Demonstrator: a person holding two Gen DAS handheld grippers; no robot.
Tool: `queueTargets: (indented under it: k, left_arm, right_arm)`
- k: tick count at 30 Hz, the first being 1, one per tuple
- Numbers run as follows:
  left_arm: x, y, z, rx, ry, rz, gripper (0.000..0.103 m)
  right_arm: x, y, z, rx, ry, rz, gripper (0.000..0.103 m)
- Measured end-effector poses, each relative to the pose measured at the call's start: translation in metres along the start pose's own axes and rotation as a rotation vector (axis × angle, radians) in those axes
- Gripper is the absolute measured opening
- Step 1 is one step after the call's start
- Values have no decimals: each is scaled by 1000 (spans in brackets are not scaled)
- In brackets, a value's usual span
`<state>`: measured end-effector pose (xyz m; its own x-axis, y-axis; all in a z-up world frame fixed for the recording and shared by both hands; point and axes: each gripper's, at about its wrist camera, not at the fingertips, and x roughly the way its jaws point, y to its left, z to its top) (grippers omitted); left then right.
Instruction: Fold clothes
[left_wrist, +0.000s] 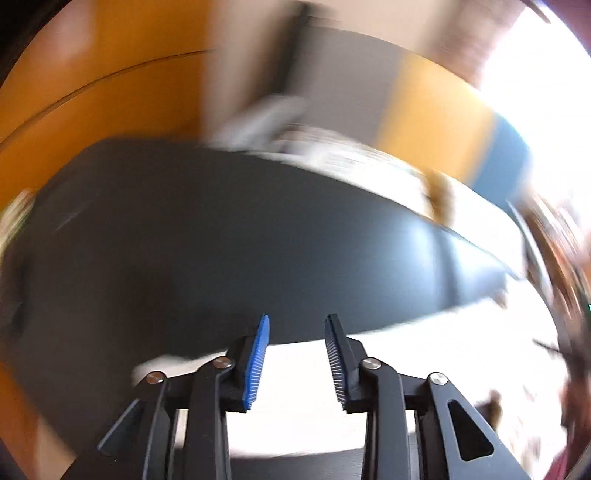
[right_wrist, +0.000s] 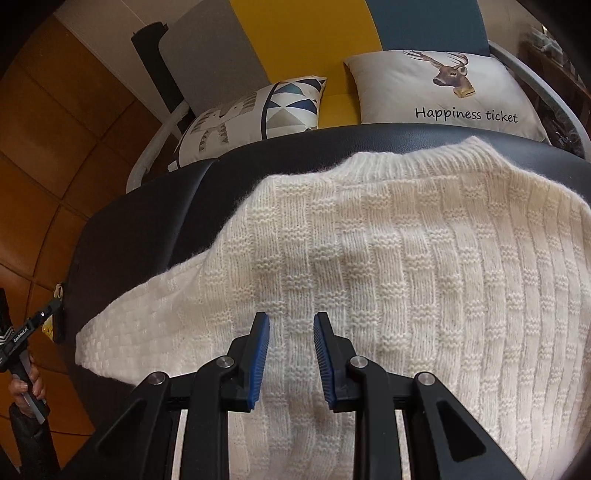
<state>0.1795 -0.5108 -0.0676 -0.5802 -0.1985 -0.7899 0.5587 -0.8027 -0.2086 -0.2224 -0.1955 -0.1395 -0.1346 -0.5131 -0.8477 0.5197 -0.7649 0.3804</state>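
My right claw (right_wrist: 291, 363), jaws narrowly apart and empty, hangs over the near middle of the white sweater (right_wrist: 388, 266) on the black seat (right_wrist: 147, 221), collar far, sleeve trailing left toward my empty left claw (left_wrist: 296, 363).

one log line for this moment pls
left gripper open, empty | right gripper open over white sweater | sweater on black seat

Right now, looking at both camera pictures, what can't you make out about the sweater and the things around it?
- Left wrist view: motion blur smears the cushions; the sweater is a washed-out white patch.
- Right wrist view: the sweater's lower hem and right sleeve are cut off by the picture edge and hidden behind the right tongs.
- Right wrist view: the deer cushion's bottom sits behind the black seat.
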Motion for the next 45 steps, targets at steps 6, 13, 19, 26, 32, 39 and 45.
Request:
queueTargets:
  k: [6, 13, 19, 26, 32, 39, 45]
  left_arm:
    - [87, -154, 28, 399, 142, -280, 33]
    - [143, -202, 38, 493, 300, -380, 35]
    - [187, -208, 48, 523, 344, -339, 57]
    - [185, -215, 33, 538, 240, -245, 13]
    - [146, -210, 26, 427, 37, -171, 12]
    - [176, -193, 36, 380, 93, -6, 12]
    - [198, -171, 58, 265, 138, 5, 19]
  right_arm:
    - [10, -5, 8, -23, 18, -6, 25]
    - [20, -12, 7, -60, 38, -33, 25]
    - [22, -15, 9, -56, 28, -7, 25]
    - [21, -5, 23, -81, -20, -50, 25]
    - [46, 10, 30, -108, 17, -84, 25]
    - [71, 32, 57, -120, 5, -132, 22]
    - [72, 34, 71, -102, 31, -116, 22]
